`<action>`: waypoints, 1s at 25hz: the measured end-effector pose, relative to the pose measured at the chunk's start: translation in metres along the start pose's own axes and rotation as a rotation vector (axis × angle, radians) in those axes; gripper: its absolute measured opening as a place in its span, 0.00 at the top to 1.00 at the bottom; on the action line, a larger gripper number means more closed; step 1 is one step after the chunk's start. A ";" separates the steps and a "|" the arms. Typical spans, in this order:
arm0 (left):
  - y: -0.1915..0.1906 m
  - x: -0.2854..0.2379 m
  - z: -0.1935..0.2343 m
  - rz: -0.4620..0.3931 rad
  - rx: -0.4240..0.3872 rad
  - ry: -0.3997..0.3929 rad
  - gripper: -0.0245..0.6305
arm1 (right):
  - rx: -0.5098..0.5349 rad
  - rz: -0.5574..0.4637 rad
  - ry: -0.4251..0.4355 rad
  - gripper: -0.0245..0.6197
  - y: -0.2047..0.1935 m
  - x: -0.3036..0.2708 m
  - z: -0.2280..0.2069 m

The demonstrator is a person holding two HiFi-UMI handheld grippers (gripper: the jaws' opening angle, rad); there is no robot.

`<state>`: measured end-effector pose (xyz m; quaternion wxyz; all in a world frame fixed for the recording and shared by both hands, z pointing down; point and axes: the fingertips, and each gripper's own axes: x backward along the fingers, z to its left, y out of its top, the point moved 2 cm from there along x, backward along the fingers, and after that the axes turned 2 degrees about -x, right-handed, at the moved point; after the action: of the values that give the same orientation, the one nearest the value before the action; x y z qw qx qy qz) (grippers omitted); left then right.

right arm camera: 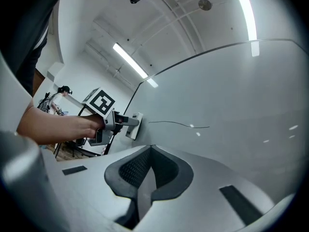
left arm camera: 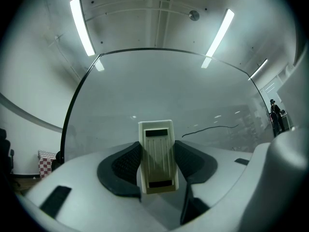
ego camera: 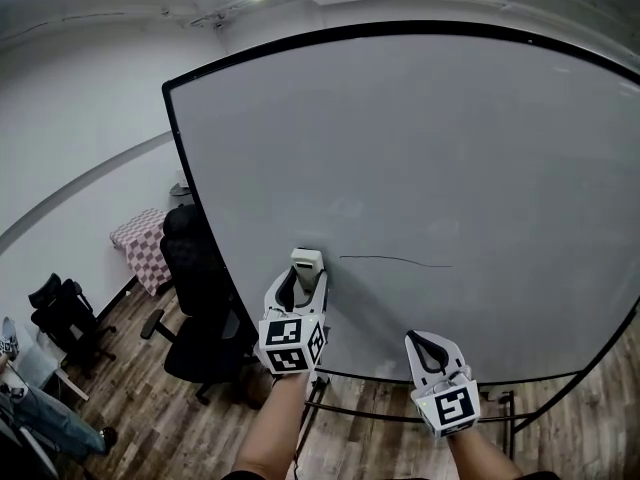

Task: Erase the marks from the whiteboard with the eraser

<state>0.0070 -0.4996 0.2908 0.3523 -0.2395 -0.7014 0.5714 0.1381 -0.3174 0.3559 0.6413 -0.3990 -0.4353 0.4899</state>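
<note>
Head view: the left hand-held gripper [ego camera: 303, 286] holds the eraser [ego camera: 307, 264] against the whiteboard [ego camera: 450, 138], with a thin dark mark [ego camera: 395, 261] at the eraser's 3 o'clock. Left gripper view: both jaws clamp the eraser's sides. Right gripper view: the right hand-held gripper [right arm camera: 147, 170] has its jaws pressed together on nothing.

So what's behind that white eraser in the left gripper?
The whiteboard; the eraser looks pressed against it, just left of a thin black line. Any ink directly under the eraser is covered, so that can't be seen.
</note>
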 end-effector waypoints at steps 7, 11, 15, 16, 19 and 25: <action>0.004 -0.005 -0.002 -0.018 0.025 0.016 0.59 | 0.016 -0.011 -0.027 0.93 0.010 0.003 -0.012; 0.002 -0.006 -0.002 -0.027 0.044 0.026 0.60 | 0.017 -0.012 -0.036 0.93 0.008 0.005 -0.015; 0.004 -0.007 -0.007 -0.031 0.064 0.031 0.60 | 0.015 -0.007 -0.036 0.93 0.007 0.009 -0.017; 0.004 -0.007 -0.010 -0.034 0.070 0.031 0.60 | 0.014 -0.003 -0.035 0.93 0.006 0.010 -0.017; 0.005 -0.008 -0.022 -0.041 0.079 0.027 0.60 | 0.024 -0.007 -0.030 0.93 0.006 0.014 -0.018; 0.007 -0.013 -0.036 -0.037 0.075 0.028 0.60 | 0.008 -0.009 -0.041 0.93 0.006 0.022 -0.025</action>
<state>0.0424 -0.4845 0.2844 0.3813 -0.2210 -0.6789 0.5873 0.1633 -0.2971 0.3462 0.6361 -0.3844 -0.4482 0.4967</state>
